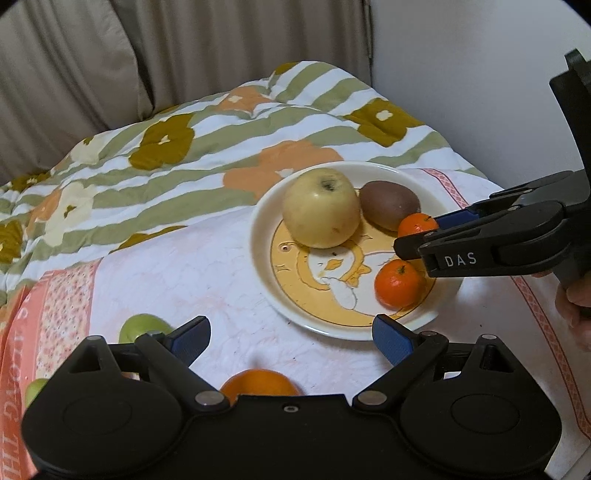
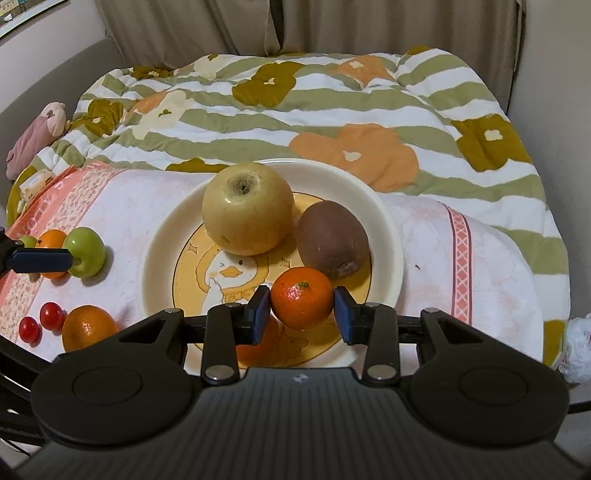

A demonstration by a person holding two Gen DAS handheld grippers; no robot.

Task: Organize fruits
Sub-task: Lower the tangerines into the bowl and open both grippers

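a cream plate [image 2: 388,236] sits on a pink cloth [image 2: 461,277] over a flowered quilt [image 2: 332,107] on a bed. on the plate: a yellow apple [image 2: 247,208] at the back, a kiwi [image 2: 332,238] touching its right side, two mandarins at the front. the right gripper [image 2: 302,314] has its jaws around the nearer mandarin [image 2: 302,297], the left pad touching it, the right pad just off it. the left gripper [image 1: 290,338] hangs with jaws released near the plate's left edge, above an orange [image 1: 258,384]. left of the plate lie a green apple [image 2: 85,251] and two cherry tomatoes [image 2: 40,321].

Home, likely bedroom: floral quilt [image 2: 303,110] on bed, beige curtains [image 2: 295,26] behind, plush toy [image 2: 37,136] at edge, duck-print plate [image 2: 384,221].
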